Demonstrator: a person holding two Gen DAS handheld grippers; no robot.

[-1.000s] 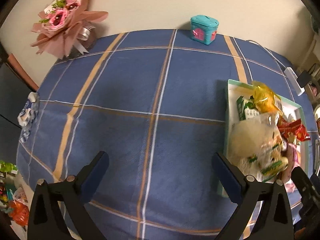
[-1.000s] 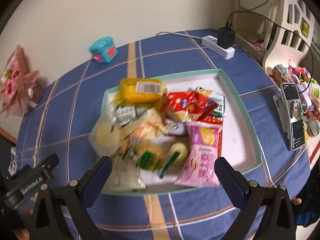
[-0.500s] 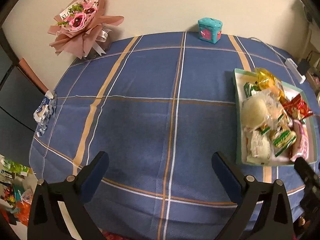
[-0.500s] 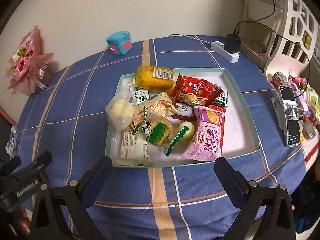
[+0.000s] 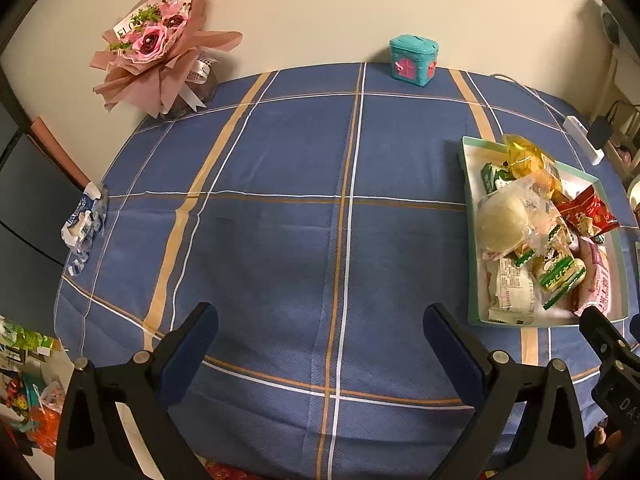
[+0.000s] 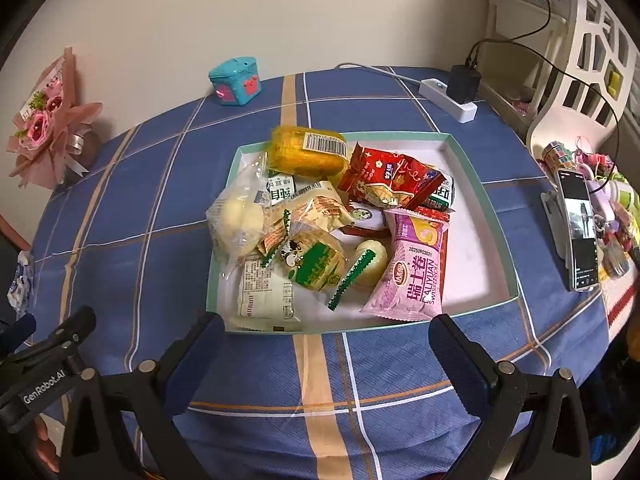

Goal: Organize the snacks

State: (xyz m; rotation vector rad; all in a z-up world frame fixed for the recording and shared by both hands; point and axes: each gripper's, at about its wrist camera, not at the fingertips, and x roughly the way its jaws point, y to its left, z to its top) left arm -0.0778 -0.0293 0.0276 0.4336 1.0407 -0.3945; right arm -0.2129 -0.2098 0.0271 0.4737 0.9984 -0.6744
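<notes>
Both the left gripper (image 5: 320,344) and right gripper (image 6: 324,346) are held level above the tablecloth (image 5: 280,200), spread wide, nothing gripped. The pink wrapper (image 6: 412,268) is laid lengthwise toward the tray (image 6: 496,220) front.

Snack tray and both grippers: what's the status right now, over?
Left gripper open, empty, over bare tablecloth. Right gripper open, empty, just short of tray. Snacks heaped inside, untouched. Nothing in the way.

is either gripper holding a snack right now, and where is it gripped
Nothing is held. The left gripper and right gripper are both open and empty; the snacks lie in the tray.
</notes>
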